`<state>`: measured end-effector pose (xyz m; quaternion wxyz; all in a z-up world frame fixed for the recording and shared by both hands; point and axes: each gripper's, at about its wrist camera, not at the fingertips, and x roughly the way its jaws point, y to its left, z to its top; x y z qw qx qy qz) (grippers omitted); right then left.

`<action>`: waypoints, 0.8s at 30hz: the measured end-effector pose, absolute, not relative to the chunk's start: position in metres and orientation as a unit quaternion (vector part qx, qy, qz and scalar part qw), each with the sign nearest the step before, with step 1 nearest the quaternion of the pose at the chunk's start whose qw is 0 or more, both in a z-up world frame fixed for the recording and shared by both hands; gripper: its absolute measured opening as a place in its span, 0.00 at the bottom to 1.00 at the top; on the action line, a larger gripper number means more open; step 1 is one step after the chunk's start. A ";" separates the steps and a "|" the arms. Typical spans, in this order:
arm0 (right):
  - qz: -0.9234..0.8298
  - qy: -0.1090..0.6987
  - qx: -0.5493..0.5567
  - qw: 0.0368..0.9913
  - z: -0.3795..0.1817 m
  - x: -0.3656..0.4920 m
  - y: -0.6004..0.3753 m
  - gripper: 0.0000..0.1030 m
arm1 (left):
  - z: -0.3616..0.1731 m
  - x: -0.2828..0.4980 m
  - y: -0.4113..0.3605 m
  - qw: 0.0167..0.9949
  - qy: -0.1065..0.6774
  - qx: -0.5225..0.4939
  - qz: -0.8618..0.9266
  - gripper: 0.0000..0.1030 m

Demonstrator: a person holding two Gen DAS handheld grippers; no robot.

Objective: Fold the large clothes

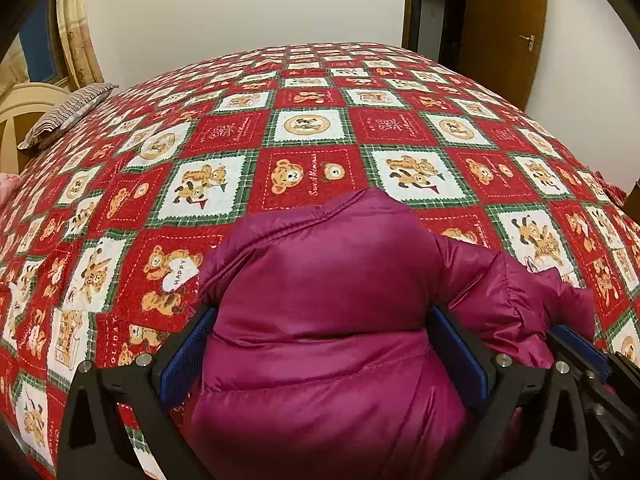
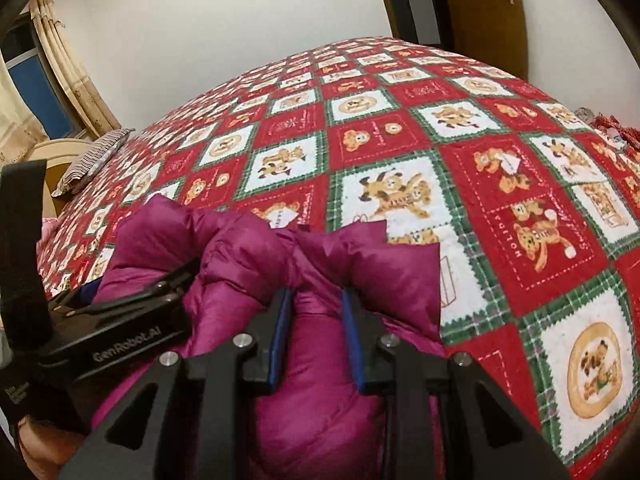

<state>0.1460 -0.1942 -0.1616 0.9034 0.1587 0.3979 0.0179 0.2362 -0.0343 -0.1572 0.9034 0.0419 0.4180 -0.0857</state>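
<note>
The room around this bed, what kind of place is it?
Most likely a home bedroom. A large bed under a red teddy-bear patchwork cover fills the view, a striped pillow lies by the headboard, and a wooden door and curtained window stand behind.

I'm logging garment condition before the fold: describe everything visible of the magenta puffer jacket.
The magenta puffer jacket is shiny, quilted and puffy, like nylon down. It lies bunched on the bear-print bedspread at the near edge. The left tool straddles a wide bulk of it; the right tool pinches a narrower fold. No zipper or label shows.
</note>
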 end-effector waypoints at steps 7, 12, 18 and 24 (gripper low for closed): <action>0.011 0.369 0.160 0.916 -0.125 0.106 -0.209 0.29 | -0.156 0.234 -0.034 0.905 0.414 0.043 -0.084 0.99; 0.009 0.398 0.161 0.903 -0.144 0.103 -0.203 0.29 | -0.154 0.232 -0.035 0.907 0.411 0.048 -0.082 0.99; 0.007 0.383 0.178 0.906 -0.162 0.097 -0.200 0.29 | -0.154 0.232 -0.036 0.907 0.410 0.049 -0.082 0.99; 0.017 0.380 0.203 0.902 -0.167 0.096 -0.205 0.29 | -0.148 0.232 -0.028 0.896 0.428 0.031 -0.110 0.99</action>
